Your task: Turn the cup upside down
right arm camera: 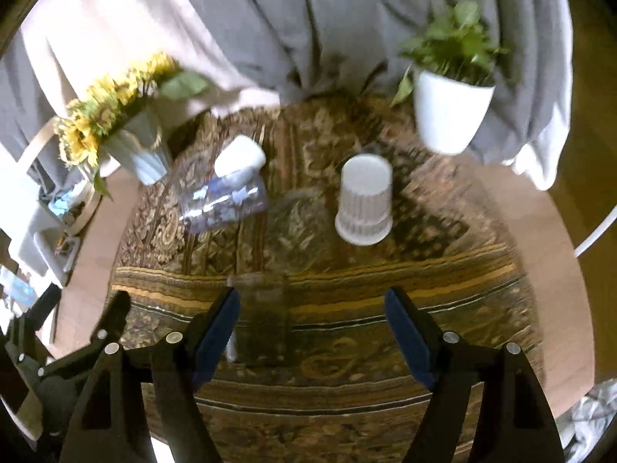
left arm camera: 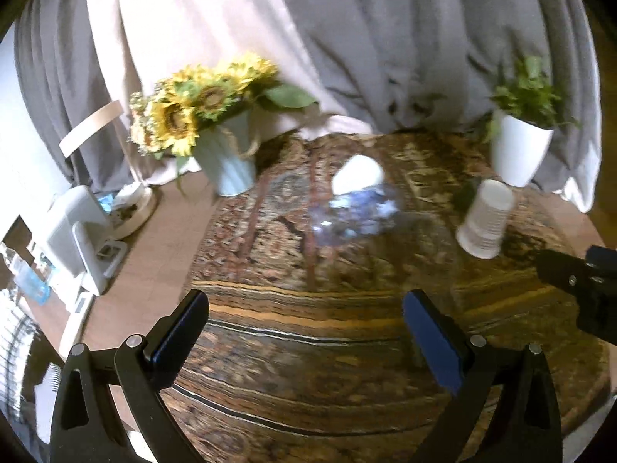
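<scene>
A white ribbed paper cup (right arm camera: 364, 202) stands upside down, wide rim down, on the patterned tablecloth (right arm camera: 347, 308); it also shows at the right of the left wrist view (left arm camera: 485, 218). My right gripper (right arm camera: 312, 332) is open and empty, a little in front of the cup. My left gripper (left arm camera: 306, 332) is open and empty, well to the left of the cup. A clear glass (right arm camera: 262, 318) stands next to my right gripper's left finger (right arm camera: 216, 332).
A clear plastic bottle with a white cap (right arm camera: 227, 193) lies on the cloth, also in the left wrist view (left arm camera: 356, 204). A sunflower vase (left arm camera: 227, 162) stands back left, a white plant pot (right arm camera: 449, 114) back right. Curtains hang behind. My other gripper shows at each view's edge (left arm camera: 586, 289).
</scene>
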The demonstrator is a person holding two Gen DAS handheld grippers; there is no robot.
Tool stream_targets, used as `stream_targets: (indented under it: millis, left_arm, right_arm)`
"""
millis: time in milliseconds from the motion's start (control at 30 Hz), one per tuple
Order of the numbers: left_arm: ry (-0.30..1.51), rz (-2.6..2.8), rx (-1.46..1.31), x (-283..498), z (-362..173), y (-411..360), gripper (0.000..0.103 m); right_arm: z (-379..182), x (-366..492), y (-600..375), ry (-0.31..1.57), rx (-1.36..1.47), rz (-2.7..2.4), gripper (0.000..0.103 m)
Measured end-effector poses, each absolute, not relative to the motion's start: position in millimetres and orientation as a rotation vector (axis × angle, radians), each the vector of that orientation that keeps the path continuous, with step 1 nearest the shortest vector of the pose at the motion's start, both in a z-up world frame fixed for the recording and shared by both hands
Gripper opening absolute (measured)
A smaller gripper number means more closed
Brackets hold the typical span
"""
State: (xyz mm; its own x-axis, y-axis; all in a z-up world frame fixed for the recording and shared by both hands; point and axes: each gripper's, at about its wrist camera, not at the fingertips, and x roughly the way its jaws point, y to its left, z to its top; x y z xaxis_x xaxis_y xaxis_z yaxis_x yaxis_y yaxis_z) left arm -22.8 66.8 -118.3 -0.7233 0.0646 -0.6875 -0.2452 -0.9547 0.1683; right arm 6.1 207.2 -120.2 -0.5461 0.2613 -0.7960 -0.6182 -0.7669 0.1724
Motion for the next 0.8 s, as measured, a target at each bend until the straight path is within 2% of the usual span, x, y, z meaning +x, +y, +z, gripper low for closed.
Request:
stream_targets:
  millis: [500,700,800]
  left_arm:
    - [0.412,2.661,-1.092,23,-175,138,0.102]
    - [0.436,2.678,-1.113,25,-204,152,0.097]
    - [0.433,2.691,-1.135,22,-217,153,0.089]
  right_arm:
    - [-149,64,237,0.518,-1.147,2.333,0.077]
    - [-171,72,247,0.533,-1.204,2.298,0.077]
    - [-180,74,251,0.529,-1.224,2.285,0.077]
